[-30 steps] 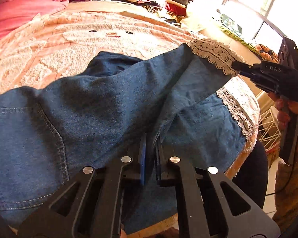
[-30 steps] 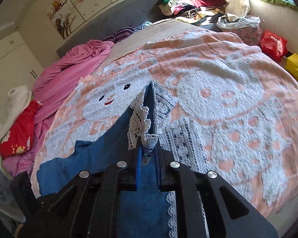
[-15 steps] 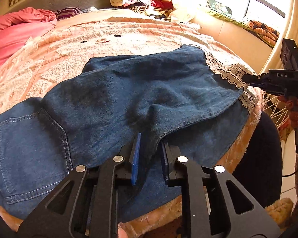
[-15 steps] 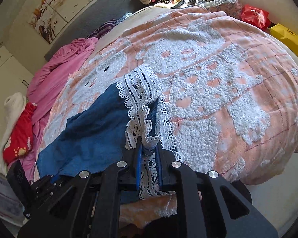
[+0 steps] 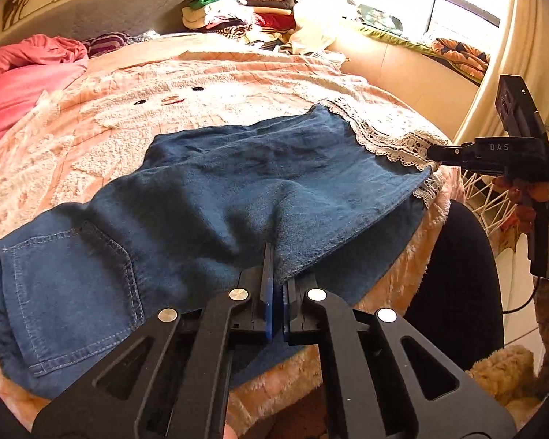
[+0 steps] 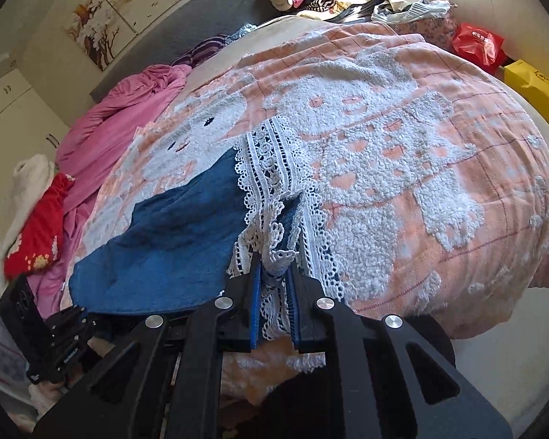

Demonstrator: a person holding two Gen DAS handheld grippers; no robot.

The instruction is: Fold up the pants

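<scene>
We see blue denim pants (image 5: 208, 197), lace-hemmed, spread ahead; left gripper (image 5: 278, 292) clamps the inseam edge, right gripper (image 6: 274, 285) pinches the lace hem (image 6: 274, 190).

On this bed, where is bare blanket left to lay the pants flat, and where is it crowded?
Free: the blanket right of the lace hem, and the patch between the pants and the pink quilt. Crowded: the clothes pile at the head of the bed.

You get bright daylight from the blown-out window (image 5: 432, 3), warm yellow glare on the left wrist view, strong fisheye bending, dark vignetted corners, soft blurred edges.
</scene>
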